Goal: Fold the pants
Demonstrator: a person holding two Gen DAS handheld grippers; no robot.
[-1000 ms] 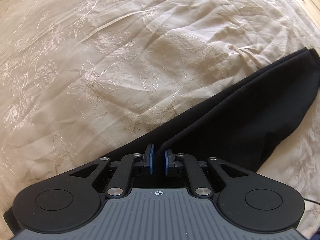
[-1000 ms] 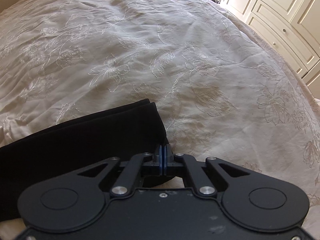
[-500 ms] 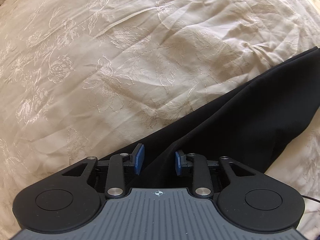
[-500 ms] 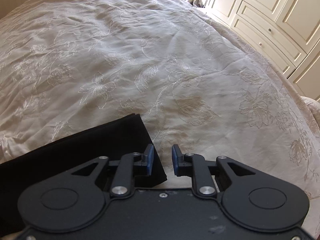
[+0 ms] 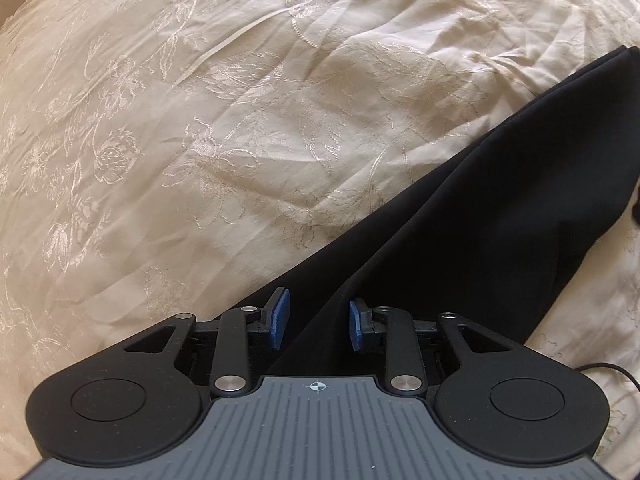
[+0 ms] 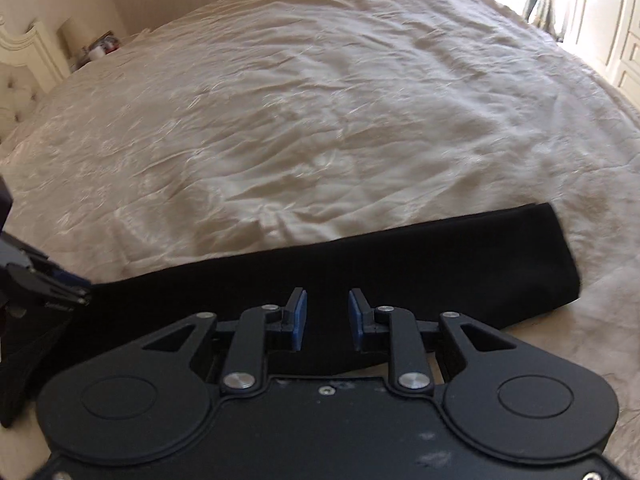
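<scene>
Pants (image 6: 360, 264) are lying folded into a long black strip on the bed (image 6: 320, 100), along its near edge.

My left tool (image 5: 318, 322) is pointing straight down over the strip's left end, pads apart, nothing clamped; black cloth is showing in the gap below, pads not pressing it. From this view the strip is running away to the far right corner (image 5: 520, 184).

My right tool (image 6: 327, 318) is tilting down over the middle of the strip, jaws opening, gripping nothing; cloth is lying beneath the gap.

The left tool is also showing at the left edge of the right view (image 6: 60, 288), at the strip's end. That view is motion-blurred.
</scene>
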